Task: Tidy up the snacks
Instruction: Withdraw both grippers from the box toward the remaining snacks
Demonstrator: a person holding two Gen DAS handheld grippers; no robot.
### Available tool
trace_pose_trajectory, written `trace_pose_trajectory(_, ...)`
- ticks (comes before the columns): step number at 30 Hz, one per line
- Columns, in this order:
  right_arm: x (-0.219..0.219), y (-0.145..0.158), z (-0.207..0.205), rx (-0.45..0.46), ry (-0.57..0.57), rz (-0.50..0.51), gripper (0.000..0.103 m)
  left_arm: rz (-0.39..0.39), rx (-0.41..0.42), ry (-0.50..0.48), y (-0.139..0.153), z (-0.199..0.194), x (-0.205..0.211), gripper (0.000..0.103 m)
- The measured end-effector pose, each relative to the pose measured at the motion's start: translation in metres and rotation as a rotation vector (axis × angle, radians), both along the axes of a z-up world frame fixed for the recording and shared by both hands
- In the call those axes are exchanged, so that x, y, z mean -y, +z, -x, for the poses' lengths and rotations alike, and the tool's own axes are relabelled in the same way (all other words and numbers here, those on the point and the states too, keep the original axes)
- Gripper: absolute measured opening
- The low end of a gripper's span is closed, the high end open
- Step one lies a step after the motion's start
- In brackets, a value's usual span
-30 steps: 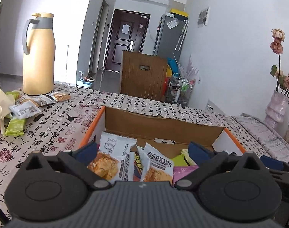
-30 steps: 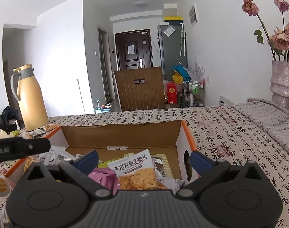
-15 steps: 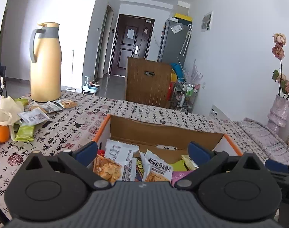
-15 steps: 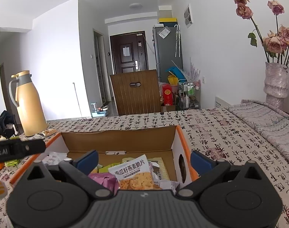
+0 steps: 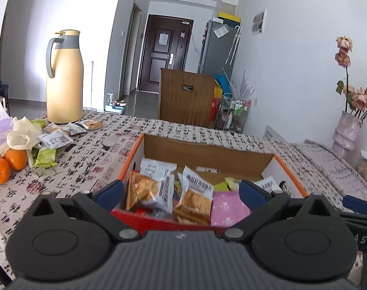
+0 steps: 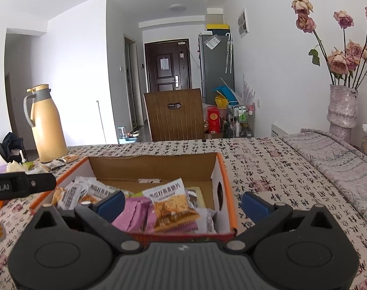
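Both hand-held grippers [image 5: 181,189] [image 6: 182,201] have backed away from the box [image 5: 207,149], jaws spread and empty; next, approach the loose packets [image 5: 55,139] low.

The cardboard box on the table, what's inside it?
The cardboard box holds snack packets: orange cracker packets, white ones, a pink packet and a green one. Whatever lies underneath them is covered.

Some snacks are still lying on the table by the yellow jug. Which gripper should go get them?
Probably the left gripper. The loose packets by the jug lie on its side of the box. The right gripper sits open at the box's far end, and would have to cross over.
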State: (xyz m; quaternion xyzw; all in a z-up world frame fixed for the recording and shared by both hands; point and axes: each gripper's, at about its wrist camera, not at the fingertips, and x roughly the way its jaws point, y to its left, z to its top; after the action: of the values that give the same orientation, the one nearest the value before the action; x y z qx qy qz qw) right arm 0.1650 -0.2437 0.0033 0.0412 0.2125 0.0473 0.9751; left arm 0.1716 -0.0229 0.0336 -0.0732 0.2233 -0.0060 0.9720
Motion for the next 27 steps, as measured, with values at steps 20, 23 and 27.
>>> trace_pose_trajectory(20,0.033,-0.04,0.058,-0.101,0.042,0.021,0.103,-0.045,-0.122,-0.04,-0.056,0.058,-0.014,0.103)
trace_pose_trajectory(23,0.036,-0.046,0.061,-0.127,0.043,0.042,0.103,-0.048,-0.148,-0.04,-0.066,0.062,-0.018,0.103)
trace_pose_trajectory(27,0.042,-0.052,0.062,-0.158,0.054,0.058,0.103,-0.042,-0.162,-0.051,-0.071,0.063,-0.021,0.103)
